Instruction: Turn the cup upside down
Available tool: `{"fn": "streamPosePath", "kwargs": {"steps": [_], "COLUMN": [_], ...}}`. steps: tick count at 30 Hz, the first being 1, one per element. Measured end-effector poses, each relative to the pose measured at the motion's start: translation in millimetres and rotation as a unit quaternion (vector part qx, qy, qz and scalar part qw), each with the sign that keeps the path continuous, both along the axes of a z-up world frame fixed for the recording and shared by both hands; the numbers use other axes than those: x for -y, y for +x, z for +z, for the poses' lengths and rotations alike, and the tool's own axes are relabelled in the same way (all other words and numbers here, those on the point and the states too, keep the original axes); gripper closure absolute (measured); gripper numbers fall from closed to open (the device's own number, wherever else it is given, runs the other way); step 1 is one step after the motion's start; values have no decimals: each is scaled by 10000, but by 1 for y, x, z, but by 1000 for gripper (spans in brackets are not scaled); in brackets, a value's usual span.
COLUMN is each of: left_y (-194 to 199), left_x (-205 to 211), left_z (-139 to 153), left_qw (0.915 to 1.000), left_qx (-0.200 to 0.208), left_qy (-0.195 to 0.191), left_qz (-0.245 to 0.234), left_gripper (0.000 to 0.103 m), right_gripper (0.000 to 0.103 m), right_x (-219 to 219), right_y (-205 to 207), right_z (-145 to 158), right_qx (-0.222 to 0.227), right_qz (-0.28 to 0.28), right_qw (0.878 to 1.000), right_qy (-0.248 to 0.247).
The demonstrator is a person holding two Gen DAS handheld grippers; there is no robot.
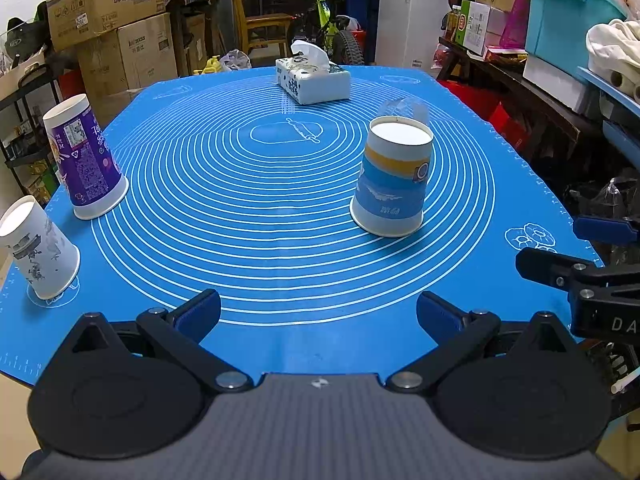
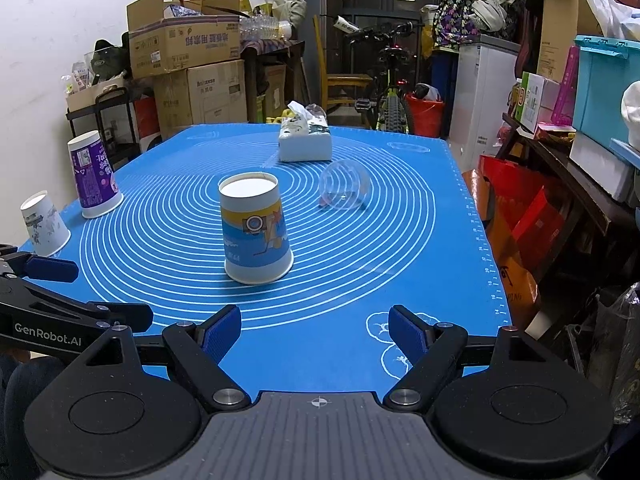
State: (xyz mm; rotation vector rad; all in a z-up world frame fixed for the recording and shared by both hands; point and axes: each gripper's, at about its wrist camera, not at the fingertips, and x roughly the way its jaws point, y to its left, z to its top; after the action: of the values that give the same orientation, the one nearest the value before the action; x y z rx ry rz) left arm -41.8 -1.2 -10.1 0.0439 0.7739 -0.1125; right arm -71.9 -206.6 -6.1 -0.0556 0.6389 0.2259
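A blue-and-yellow paper cup (image 1: 394,178) stands upside down on the blue mat (image 1: 248,208); it also shows in the right wrist view (image 2: 256,228). A clear plastic cup (image 2: 344,190) lies on its side behind it, partly hidden in the left wrist view (image 1: 404,108). A purple cup (image 1: 86,160) and a white printed cup (image 1: 38,248) stand upside down at the left edge, and show in the right wrist view too (image 2: 94,176) (image 2: 44,224). My left gripper (image 1: 318,314) is open and empty over the near edge. My right gripper (image 2: 316,332) is open and empty, apart from the cups.
A tissue box (image 1: 314,80) sits at the far end of the mat (image 2: 306,140). Cardboard boxes (image 1: 108,4), a bicycle (image 2: 390,92) and loaded shelves (image 2: 560,152) surround the table. The right gripper's arm (image 1: 580,280) shows at the right of the left wrist view.
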Motion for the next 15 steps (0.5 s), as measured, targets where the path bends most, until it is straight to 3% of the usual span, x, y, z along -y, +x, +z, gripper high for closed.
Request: {"fn": "streamPosePath", "kwargs": {"steps": [15], "left_y": [0], "left_x": [0], "left_z": [0], "left_qw": [10000], "left_qx": [1], "left_qy": [-1], "left_qz": [0], "left_gripper": [0], "right_gripper": [20], "right_x": [1], "right_y": [0], "right_z": [1], "right_qx": [2], "right_qz": [-3], "right_qw": [10000], "right_qy": [-1]}}
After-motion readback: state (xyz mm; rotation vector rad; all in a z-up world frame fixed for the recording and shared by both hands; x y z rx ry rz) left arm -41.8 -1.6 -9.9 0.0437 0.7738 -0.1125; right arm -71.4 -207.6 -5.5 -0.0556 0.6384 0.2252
